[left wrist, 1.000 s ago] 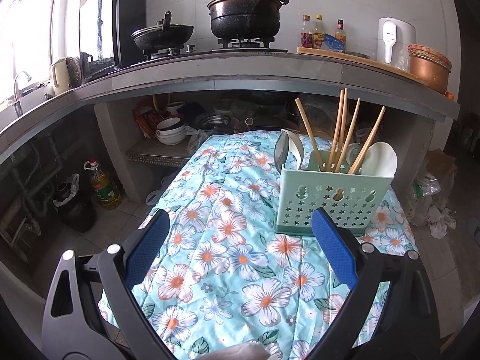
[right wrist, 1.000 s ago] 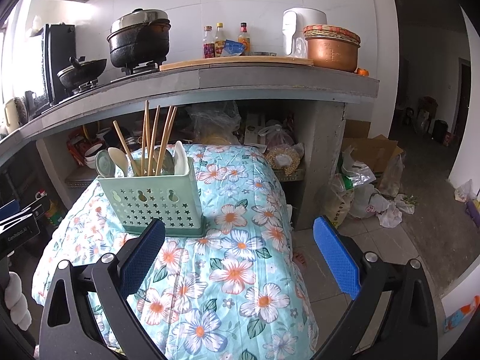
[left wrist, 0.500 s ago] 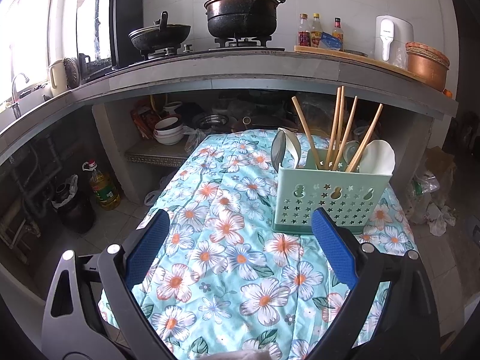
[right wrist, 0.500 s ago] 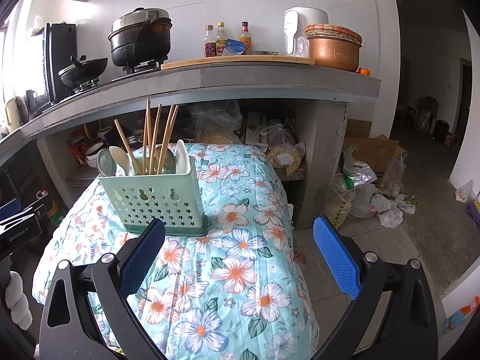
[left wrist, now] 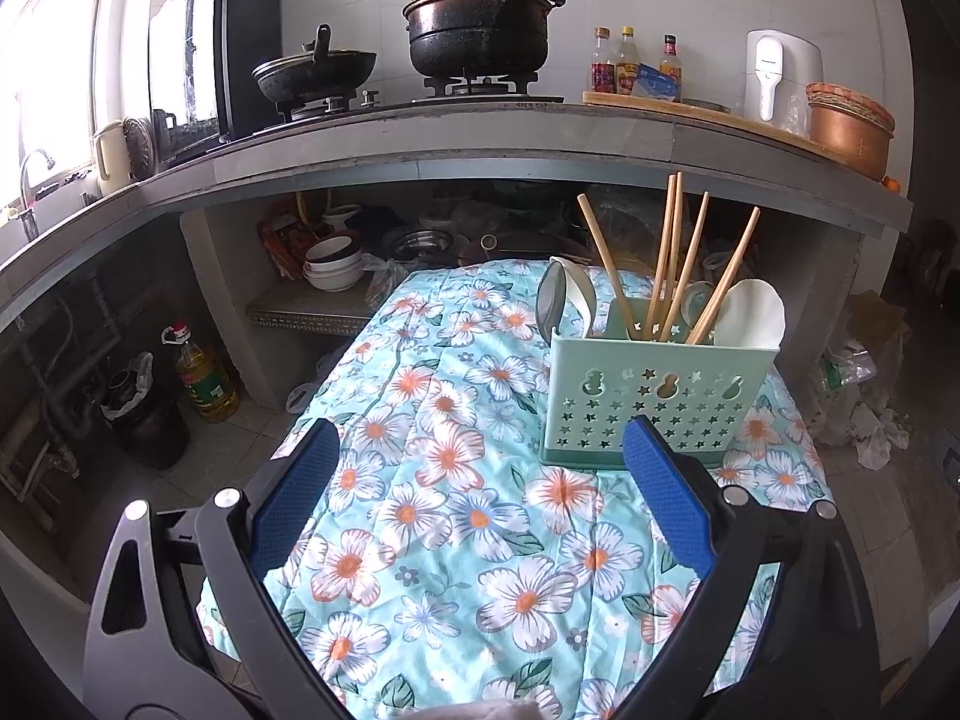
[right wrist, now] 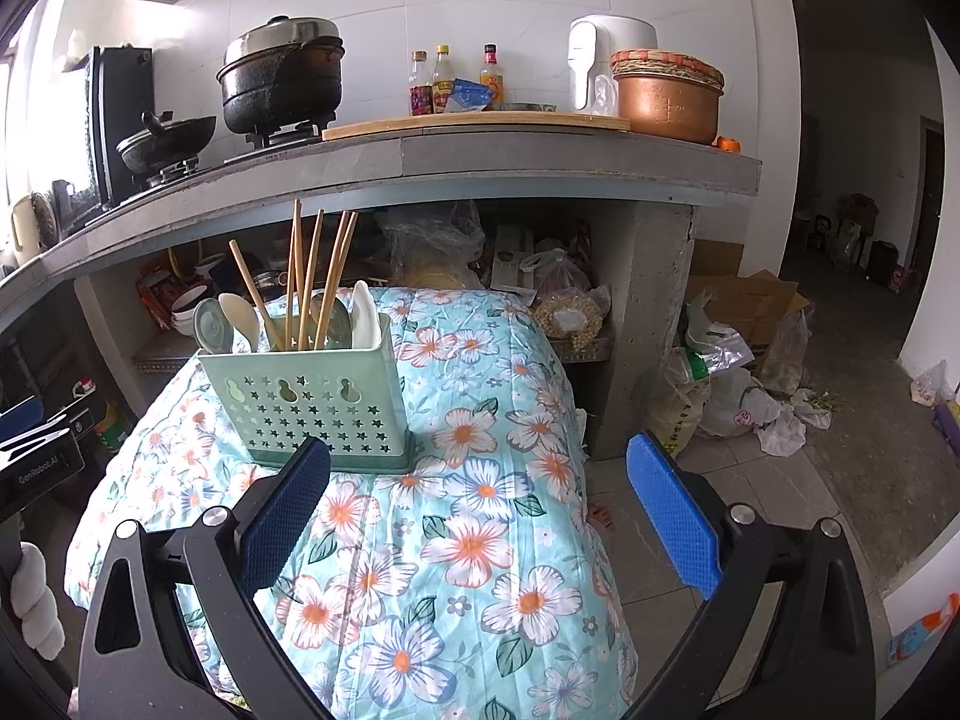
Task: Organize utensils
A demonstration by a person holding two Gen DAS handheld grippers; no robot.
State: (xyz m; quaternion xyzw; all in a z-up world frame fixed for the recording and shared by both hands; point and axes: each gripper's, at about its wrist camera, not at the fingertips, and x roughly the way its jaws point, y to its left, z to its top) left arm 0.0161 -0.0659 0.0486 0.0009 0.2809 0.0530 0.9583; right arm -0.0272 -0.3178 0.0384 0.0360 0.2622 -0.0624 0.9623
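Hovering empty over the floral quilted cloth (left wrist: 468,516), we held our left gripper (left wrist: 477,480) and right gripper (right wrist: 477,489) spread wide, the pale-green perforated plastic caddy (left wrist: 657,399) at one o'clock already holding wooden chopsticks (left wrist: 666,252) and spoons (left wrist: 750,315) upright, apparently sorted.

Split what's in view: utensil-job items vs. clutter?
Job:
- green utensil caddy on the floral cloth
- chopsticks standing in it
- spoons in it
- left gripper and right gripper, both open, empty

Lying about:
- black pot and wok on the stove
- sauce bottles
- copper pot
- oil bottle
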